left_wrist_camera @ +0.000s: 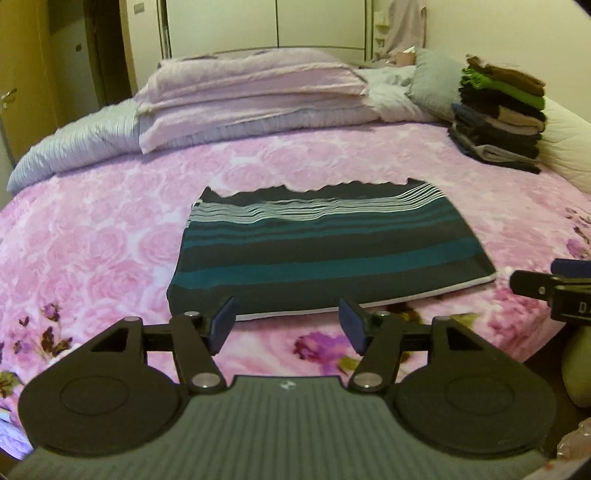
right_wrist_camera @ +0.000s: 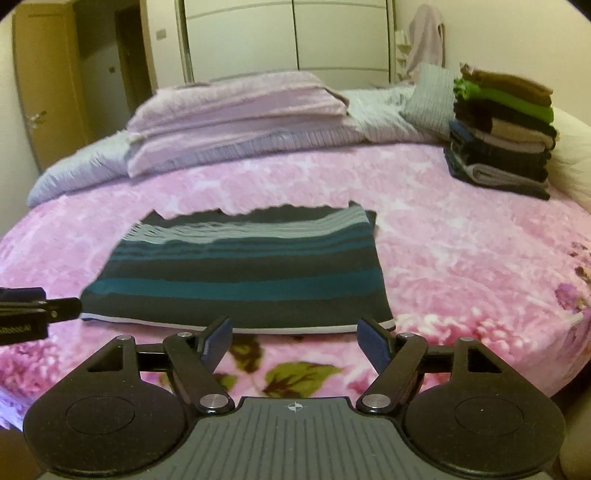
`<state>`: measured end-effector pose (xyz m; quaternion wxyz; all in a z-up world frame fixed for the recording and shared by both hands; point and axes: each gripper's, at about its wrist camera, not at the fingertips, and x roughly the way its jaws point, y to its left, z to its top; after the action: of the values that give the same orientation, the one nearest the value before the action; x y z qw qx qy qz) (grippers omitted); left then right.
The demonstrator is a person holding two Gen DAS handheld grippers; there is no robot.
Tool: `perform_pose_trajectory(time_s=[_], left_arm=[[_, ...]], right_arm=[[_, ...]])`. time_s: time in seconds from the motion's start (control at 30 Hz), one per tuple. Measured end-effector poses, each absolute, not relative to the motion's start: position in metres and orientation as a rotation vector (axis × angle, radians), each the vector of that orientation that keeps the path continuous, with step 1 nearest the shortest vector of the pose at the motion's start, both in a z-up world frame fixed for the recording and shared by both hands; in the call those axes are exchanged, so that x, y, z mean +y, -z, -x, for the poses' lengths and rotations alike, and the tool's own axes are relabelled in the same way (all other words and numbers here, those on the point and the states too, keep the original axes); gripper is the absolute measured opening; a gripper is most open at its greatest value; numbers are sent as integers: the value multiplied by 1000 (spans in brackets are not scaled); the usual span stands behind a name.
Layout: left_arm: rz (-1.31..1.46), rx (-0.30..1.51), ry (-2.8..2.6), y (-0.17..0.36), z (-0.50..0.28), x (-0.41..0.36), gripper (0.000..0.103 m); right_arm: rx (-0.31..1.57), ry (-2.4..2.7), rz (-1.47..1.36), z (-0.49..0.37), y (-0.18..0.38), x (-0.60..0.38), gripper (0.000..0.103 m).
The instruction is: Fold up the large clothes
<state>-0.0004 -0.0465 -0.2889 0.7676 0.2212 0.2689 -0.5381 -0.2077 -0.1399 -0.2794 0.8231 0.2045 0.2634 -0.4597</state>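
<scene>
A striped garment [left_wrist_camera: 325,251] in dark grey, teal and white lies folded into a flat rectangle on the pink floral bedspread [left_wrist_camera: 92,251]. My left gripper [left_wrist_camera: 286,325] hovers open just short of its near edge, nothing between the blue pads. In the right wrist view the same folded garment [right_wrist_camera: 240,280] sits ahead and slightly left, and my right gripper [right_wrist_camera: 295,343] is open near its front right corner, empty. Each gripper's tip shows at the edge of the other's view.
A tall stack of folded clothes [left_wrist_camera: 498,118] stands at the back right of the bed. Folded lilac blankets [left_wrist_camera: 251,99] and a grey pillow [left_wrist_camera: 436,81] lie along the far side. White wardrobe doors [right_wrist_camera: 288,33] stand behind the bed.
</scene>
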Motion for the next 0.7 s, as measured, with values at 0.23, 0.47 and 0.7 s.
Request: perform_pose_trajectory(time_s=[0.23,0.47,0.7], left_arm=[[-467,537,1178,274,16,-21,61],[-457,518,1177,270,14,-15,61],[-463,531,1185,274,10,-23,61]], right_arm=[[513,968,-407,211,263,-118,73],[494,966,-386,208,255,-110,73],[508,978,-385,206,256,-117,73]])
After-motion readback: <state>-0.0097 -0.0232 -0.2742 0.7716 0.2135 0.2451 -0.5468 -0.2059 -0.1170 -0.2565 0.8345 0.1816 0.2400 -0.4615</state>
